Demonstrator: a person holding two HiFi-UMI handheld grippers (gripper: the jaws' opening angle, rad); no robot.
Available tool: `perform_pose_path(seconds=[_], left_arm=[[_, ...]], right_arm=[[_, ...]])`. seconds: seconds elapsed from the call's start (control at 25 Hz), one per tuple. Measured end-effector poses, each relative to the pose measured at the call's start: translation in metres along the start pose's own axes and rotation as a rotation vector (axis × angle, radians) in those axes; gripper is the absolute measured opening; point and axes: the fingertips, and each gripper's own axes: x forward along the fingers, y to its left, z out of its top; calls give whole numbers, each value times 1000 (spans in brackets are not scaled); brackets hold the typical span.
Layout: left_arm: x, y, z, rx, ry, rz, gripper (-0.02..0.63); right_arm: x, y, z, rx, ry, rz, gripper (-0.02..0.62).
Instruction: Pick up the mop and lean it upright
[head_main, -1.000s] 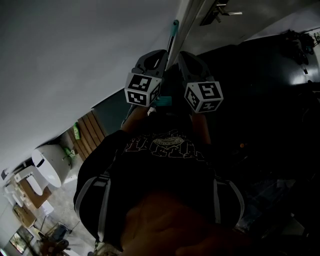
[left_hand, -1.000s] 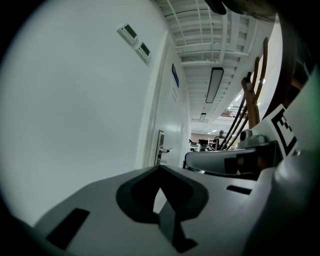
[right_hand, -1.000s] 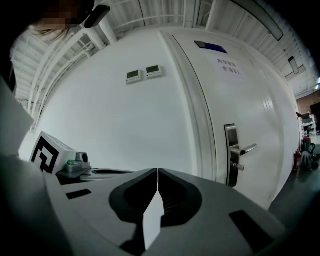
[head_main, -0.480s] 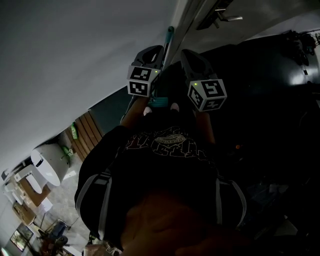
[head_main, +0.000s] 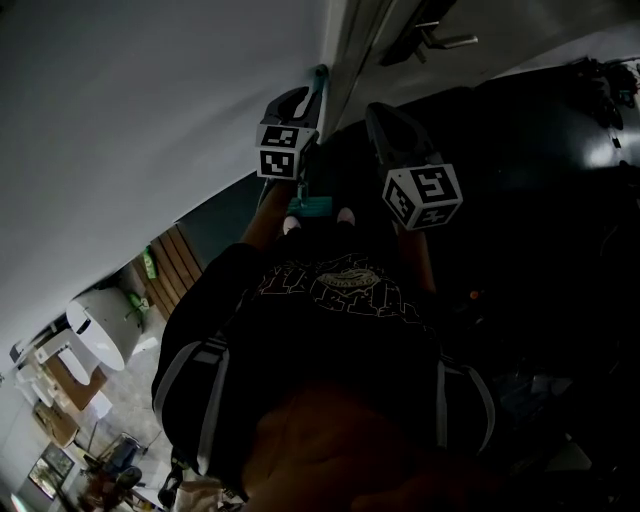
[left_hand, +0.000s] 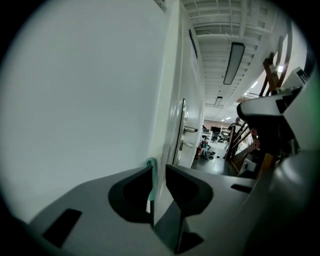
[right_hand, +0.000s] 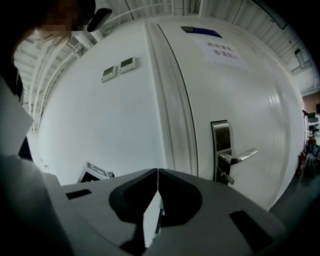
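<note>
The mop shows as a thin pole with a teal tip standing up against the white wall beside the door frame. In the left gripper view the teal tip sits between the jaws, close to the left one, with a gap to the right one. My left gripper has just been opening and is now open around the pole. My right gripper is to the right of the pole, apart from it, jaw tips touching. The mop head is hidden.
A white door with a metal lever handle stands right of the wall. Two small wall panels hang to its left. A wooden stair frame and a dark corridor lie beyond.
Both grippers moved toward the wall, up the picture. The pole's teal tip went with them and now rests by the door frame. The left jaws have parted from the pole.
</note>
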Motion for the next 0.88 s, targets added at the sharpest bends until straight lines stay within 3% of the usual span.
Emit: perform_pose_path(seconds=[0.44,0.88], left_arm=[[53,16,-31,-4,117,61,167],[77,23,-47,4,174,85,166]], right_arm=[[1,-33,-3,21,12,-4,20],[-10,-54,-5,41,5,-37,20]])
